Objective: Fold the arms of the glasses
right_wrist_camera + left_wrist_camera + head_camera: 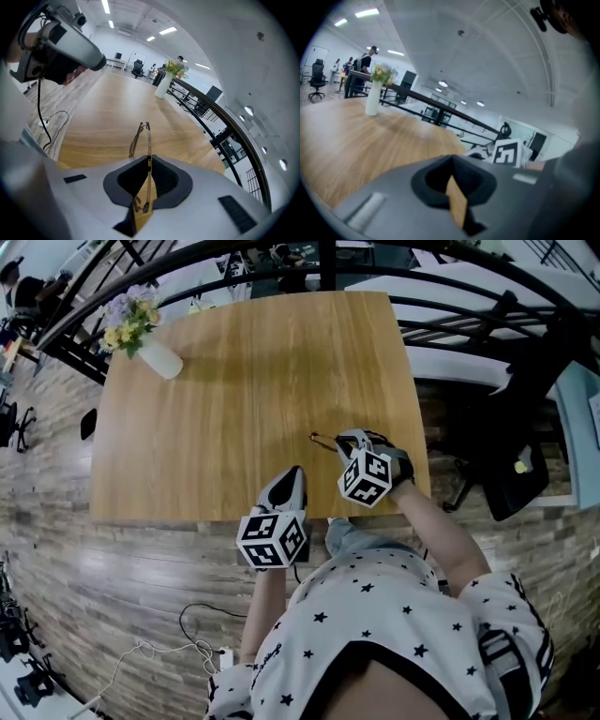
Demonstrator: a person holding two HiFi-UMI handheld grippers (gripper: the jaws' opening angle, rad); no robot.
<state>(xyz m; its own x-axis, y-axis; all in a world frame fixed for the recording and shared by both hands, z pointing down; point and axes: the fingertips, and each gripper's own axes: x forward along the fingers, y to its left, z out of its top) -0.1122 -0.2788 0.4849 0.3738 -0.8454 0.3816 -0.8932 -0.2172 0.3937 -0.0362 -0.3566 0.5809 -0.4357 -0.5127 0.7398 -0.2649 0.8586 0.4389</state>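
Note:
Thin gold-framed glasses (140, 133) stick out forward from my right gripper (149, 159), whose jaws are shut on one slim arm of them. In the head view the glasses (323, 439) hang just over the wooden table (234, 381) near its front right corner, at the tip of the right gripper (345, 442). My left gripper (292, 474) hovers at the table's front edge, a little left of the right one, shut with nothing in it. In the left gripper view its jaws (452, 161) are closed and the right gripper's marker cube (506, 152) shows just beyond.
A white vase with flowers (155, 352) stands at the table's far left corner. Black railings (450, 296) run behind and to the right of the table. A black chair (516, 465) stands to the right. Cables (187, 643) lie on the floor.

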